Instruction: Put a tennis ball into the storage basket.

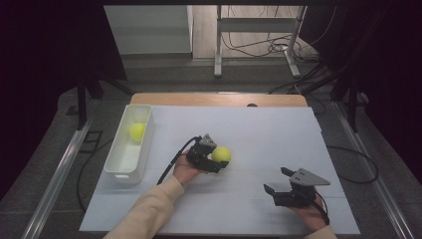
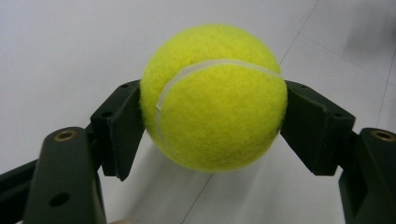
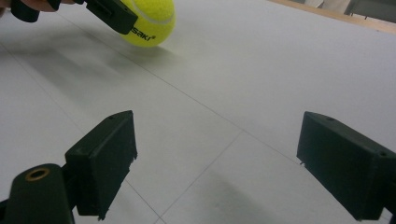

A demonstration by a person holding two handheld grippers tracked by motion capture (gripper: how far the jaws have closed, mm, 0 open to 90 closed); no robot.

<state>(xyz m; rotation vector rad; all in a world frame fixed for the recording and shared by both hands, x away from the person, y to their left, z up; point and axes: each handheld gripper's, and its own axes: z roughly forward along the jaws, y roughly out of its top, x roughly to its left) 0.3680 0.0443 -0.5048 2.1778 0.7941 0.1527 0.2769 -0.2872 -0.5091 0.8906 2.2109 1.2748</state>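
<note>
A yellow tennis ball (image 1: 222,154) sits near the middle of the white table top (image 1: 259,129), and my left gripper (image 1: 218,159) is shut on it. In the left gripper view both black pads press the ball (image 2: 215,98) from either side, with my left gripper (image 2: 215,125) around its widest part. Whether the ball rests on the surface or hangs just above it I cannot tell. My right gripper (image 1: 276,180) stands open at the front right, nothing between its jaws. The right gripper (image 3: 212,158) view has the ball (image 3: 152,18) far off at the upper left, with one left-gripper jaw against it.
A white rectangular bin (image 1: 115,149) stands along the table's left side with a second tennis ball (image 1: 137,131) inside. A wooden edge (image 1: 219,98) runs along the far side. Cables and a metal stand (image 1: 259,40) are on the floor beyond.
</note>
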